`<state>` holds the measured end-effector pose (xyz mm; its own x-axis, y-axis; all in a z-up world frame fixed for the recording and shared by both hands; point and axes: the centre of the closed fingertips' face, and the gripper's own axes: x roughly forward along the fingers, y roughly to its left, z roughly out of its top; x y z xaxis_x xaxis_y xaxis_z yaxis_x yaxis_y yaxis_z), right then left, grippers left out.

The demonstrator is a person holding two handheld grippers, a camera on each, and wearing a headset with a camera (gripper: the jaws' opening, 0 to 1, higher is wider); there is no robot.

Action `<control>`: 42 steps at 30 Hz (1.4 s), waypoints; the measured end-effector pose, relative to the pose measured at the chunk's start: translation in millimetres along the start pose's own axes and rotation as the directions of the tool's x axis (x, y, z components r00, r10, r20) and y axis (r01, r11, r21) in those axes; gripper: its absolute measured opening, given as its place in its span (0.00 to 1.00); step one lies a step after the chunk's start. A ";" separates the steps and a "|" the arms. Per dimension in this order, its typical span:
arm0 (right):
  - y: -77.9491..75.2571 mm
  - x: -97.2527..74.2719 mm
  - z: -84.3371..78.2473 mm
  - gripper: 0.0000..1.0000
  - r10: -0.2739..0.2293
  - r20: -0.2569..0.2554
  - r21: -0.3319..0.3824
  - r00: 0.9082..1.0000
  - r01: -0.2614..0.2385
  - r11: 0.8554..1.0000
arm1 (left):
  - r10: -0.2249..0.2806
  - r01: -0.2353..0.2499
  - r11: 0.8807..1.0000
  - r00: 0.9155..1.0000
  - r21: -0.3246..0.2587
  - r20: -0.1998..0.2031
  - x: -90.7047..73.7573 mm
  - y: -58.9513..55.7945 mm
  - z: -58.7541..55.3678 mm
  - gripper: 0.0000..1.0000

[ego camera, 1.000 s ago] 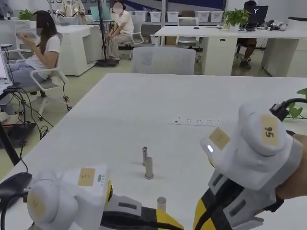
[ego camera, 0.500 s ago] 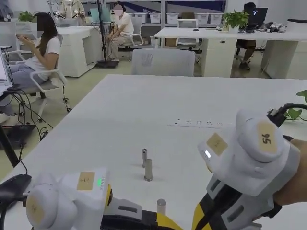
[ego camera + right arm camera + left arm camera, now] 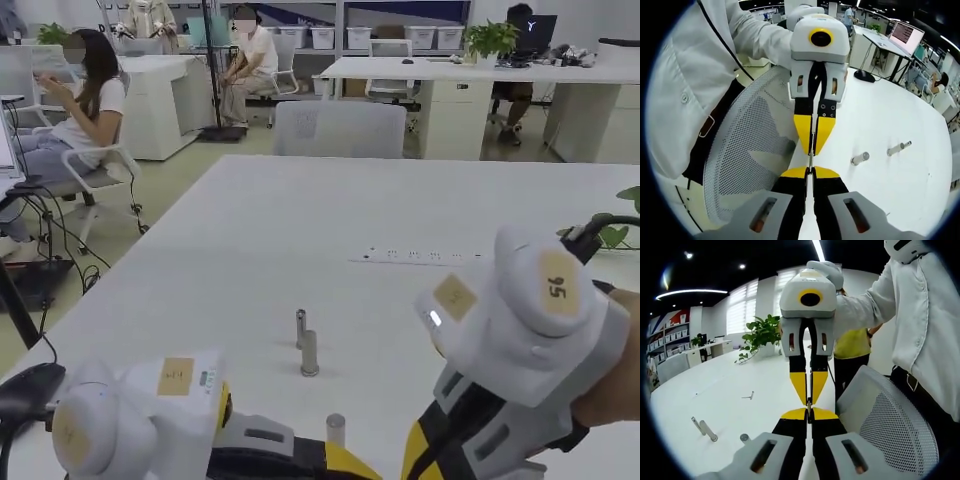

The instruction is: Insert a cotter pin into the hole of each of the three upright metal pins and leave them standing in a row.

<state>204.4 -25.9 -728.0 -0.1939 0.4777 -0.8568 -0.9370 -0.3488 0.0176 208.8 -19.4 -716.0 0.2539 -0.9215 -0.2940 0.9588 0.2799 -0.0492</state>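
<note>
Left tongs (image 3: 808, 413), right tongs (image 3: 810, 171) pressed together tip to tip, both pinching thin cotter pin (image 3: 809, 405). Hand over squarely, then aim at nearest metal pin (image 3: 336, 428) hole.

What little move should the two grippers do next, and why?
Probably open the left gripper and let go: both are shut tip to tip on one thin cotter pin, so the right gripper can carry it alone to the nearest metal pin.

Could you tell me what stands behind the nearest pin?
Two more upright pins; the foot of the nearest pin is covered by the left gripper.
</note>
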 end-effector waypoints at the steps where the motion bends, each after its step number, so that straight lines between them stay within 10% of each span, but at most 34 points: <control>1: -0.2 -0.1 0.1 0.04 -0.002 -0.002 0.000 1.000 0.002 1.000 | 0.001 -0.001 1.000 1.000 0.001 0.000 0.1 0.1 -0.1 0.00; 19: -11.3 3.4 -10.0 0.04 -0.040 -0.012 0.021 0.999 0.041 0.999 | 0.057 -0.055 0.996 0.998 -0.063 0.027 -5.8 18.0 -3.6 0.07; 29: -24.7 2.5 -27.2 0.03 -0.077 -0.007 0.088 0.997 0.077 0.993 | 0.107 -0.108 0.988 0.994 -0.110 -0.014 -17.0 49.0 -31.5 0.11; 42: -35.7 -4.1 -13.9 0.03 -0.099 0.048 0.112 0.994 0.093 0.989 | 0.058 -0.063 0.993 0.997 -0.103 -0.044 -0.5 43.8 -42.6 0.13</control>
<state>242.7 -26.6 -732.3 -0.1136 0.5478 -0.8288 -0.9777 -0.2101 -0.0048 245.3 4.8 -758.8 0.3036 -0.8909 -0.3379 0.9227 0.3633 -0.1291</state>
